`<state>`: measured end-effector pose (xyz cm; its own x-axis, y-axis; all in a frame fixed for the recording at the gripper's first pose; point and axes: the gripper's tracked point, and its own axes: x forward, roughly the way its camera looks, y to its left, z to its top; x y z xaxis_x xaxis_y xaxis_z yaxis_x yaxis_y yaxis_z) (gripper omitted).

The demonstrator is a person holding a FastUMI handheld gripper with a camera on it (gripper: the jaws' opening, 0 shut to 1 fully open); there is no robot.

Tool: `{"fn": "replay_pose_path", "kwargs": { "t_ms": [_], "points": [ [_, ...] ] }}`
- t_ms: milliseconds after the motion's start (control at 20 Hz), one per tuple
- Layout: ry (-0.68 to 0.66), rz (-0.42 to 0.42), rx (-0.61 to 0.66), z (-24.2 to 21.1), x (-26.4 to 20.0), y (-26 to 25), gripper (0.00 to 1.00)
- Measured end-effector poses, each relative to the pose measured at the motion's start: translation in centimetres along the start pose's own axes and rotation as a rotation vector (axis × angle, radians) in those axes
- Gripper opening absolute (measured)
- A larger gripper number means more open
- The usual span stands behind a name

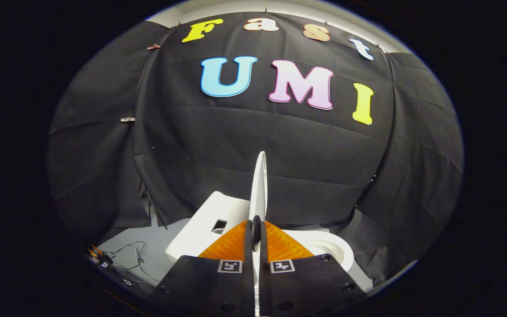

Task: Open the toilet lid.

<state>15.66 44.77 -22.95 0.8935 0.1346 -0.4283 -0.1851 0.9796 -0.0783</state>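
Observation:
The white toilet lid (259, 185) is lifted and seen edge-on, standing nearly upright straight ahead of me. My gripper (256, 232) is shut on the lid's rim, with both fingers pressing on its two faces. To the left of the lid lies the white tank top (200, 229) with a dark rectangular opening. To the right, the white seat ring and bowl (330, 248) lie uncovered beside my right finger.
Thin cables and a small device (123, 259) lie on the grey floor (156, 240) left of the toilet. The black cloth wall (218, 149) hangs close behind the toilet and wraps around both sides.

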Motion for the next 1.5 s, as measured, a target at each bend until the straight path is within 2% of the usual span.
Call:
{"fn": "replay_pose_path", "kwargs": {
  "t_ms": [350,500,650,800,850,950,1100,1250,1500],
  "points": [
    [-0.021,0.011,-0.068,-0.2,0.5,3.8,0.08],
    [-0.023,0.011,-0.089,-0.2,0.5,4.2,0.09],
    [-0.031,-0.027,-0.111,-0.3,0.4,3.2,0.09],
    [-0.021,-0.019,-0.075,-0.7,0.0,3.1,0.14],
    [-0.025,-0.033,-0.073,-0.7,0.0,2.9,0.2],
    [-0.045,-0.054,-0.086,-0.3,0.0,2.0,0.46],
    [-0.042,0.017,-0.062,-0.8,-0.4,3.3,0.73],
    [-0.045,0.051,-0.032,-0.1,-1.4,3.3,0.99],
    [-0.061,0.084,-0.016,1.0,-3.1,2.3,0.99]
  ]
}}
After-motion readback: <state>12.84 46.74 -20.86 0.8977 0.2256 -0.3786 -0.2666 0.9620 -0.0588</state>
